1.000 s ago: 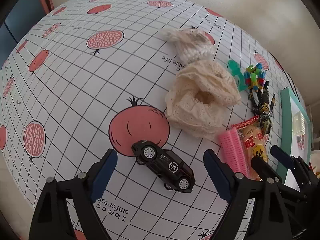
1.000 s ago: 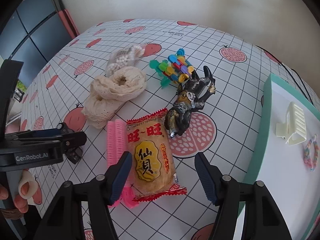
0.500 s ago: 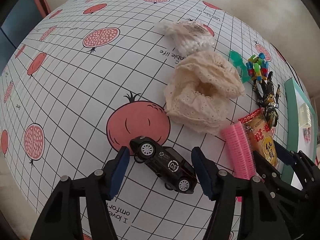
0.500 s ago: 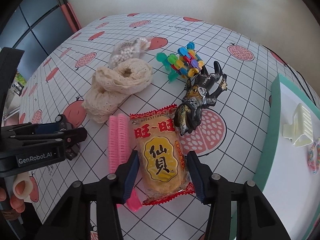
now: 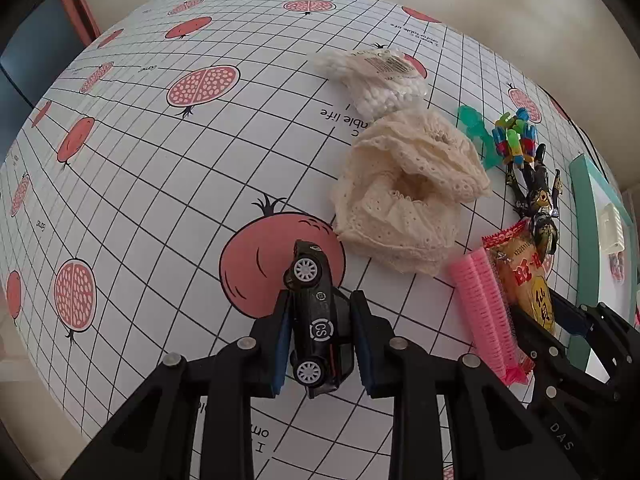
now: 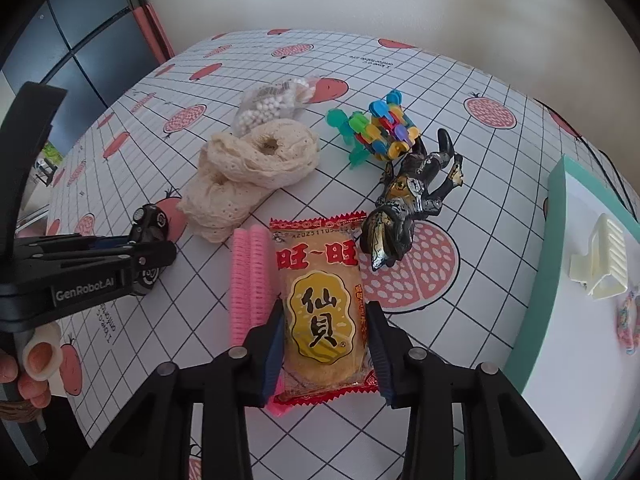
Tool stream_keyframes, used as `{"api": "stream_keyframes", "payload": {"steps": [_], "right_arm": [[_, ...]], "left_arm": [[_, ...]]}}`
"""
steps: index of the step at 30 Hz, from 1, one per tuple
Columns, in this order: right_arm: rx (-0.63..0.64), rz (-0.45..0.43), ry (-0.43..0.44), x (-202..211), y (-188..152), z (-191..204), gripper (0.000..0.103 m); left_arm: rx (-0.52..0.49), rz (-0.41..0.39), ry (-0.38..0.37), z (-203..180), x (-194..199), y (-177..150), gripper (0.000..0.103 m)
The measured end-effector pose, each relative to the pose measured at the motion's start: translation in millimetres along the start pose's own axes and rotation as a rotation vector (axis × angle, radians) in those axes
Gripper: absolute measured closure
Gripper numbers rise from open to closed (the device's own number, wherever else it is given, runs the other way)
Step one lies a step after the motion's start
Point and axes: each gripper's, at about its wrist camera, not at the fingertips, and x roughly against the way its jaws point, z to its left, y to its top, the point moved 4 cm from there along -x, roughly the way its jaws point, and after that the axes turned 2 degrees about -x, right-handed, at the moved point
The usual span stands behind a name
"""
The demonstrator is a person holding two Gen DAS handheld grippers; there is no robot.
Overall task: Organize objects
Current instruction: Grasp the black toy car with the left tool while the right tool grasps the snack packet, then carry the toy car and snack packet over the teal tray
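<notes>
Left gripper [image 5: 320,344] pinches the black toy car [image 5: 316,320] over the tablecloth [image 5: 160,184], rear hidden between pads. Right gripper [image 6: 326,344] closing around the snack packet [image 6: 322,312]; contact unclear. Packet partly covers the pink curlers [image 6: 250,280].

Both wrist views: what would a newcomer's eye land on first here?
The two grips: the left gripper is shut on a black toy car lying on its side, and the right gripper is closing with a red and yellow snack pack between its fingers. Behind them lie cream lace scrunchies and a dark action figure.
</notes>
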Motion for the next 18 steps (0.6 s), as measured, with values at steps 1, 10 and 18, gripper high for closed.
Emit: {"api": "stream_keyframes", "payload": {"steps": [1,10,18], "right_arm": [[-0.003,-0.005,0.002,2,1,0,0.063],[0.007,-0.063,0.018,30,5,3,0.063],[0.002,-0.116,0.006,58,4,-8,0.063]], "left_arm": [[0.002,0.000,-0.001,0,0,0,0.074],[0.057,-0.013,-0.048,3,13,9,0.074],[0.058,-0.111,-0.071,-3,48,7,0.074]]}}
